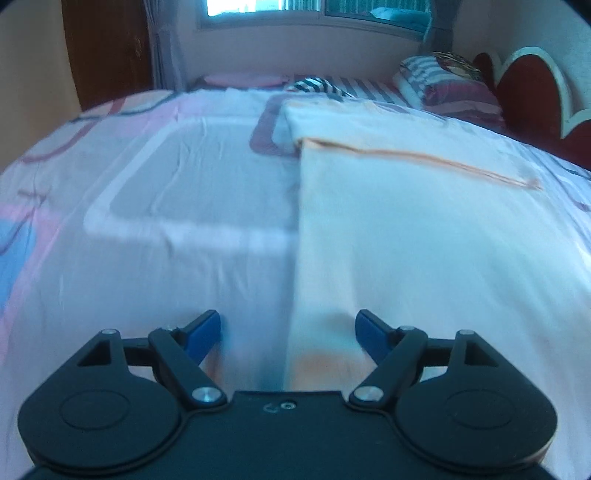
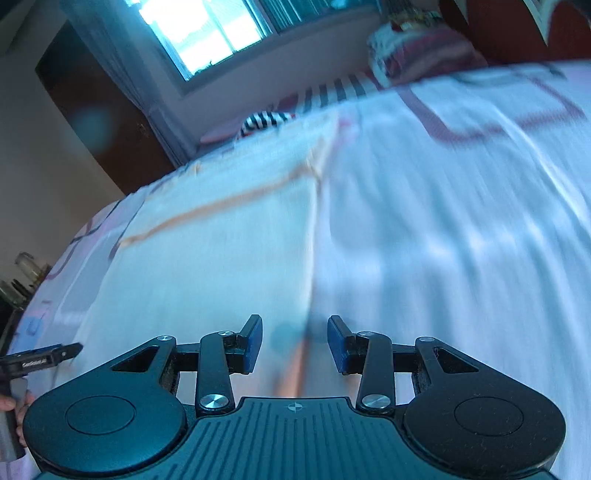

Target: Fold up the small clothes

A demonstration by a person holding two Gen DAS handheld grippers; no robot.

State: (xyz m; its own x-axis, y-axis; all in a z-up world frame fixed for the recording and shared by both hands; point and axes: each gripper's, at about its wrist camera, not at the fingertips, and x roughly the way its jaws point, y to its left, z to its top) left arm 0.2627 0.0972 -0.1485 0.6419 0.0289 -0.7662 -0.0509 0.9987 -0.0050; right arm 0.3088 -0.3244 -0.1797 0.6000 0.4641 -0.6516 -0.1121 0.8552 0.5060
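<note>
A pale cream garment (image 1: 424,236) with an orange-trimmed hem lies flat on the bed, its left edge running straight toward my left gripper (image 1: 288,332). That gripper is open and empty, its blue pads either side of the garment's near left edge. In the right wrist view the same garment (image 2: 221,251) lies left of centre, its right edge running down between the pads of my right gripper (image 2: 295,343), which is open and empty. The view is motion-blurred. The left gripper's body (image 2: 40,358) shows at the far left.
The bed has a pink and white patterned sheet (image 1: 166,192). A striped cloth (image 1: 317,86) and a folded striped quilt (image 1: 447,85) lie at the far end, by a red headboard (image 1: 532,96). A window (image 1: 314,11) and a dark wooden door (image 1: 107,48) stand beyond.
</note>
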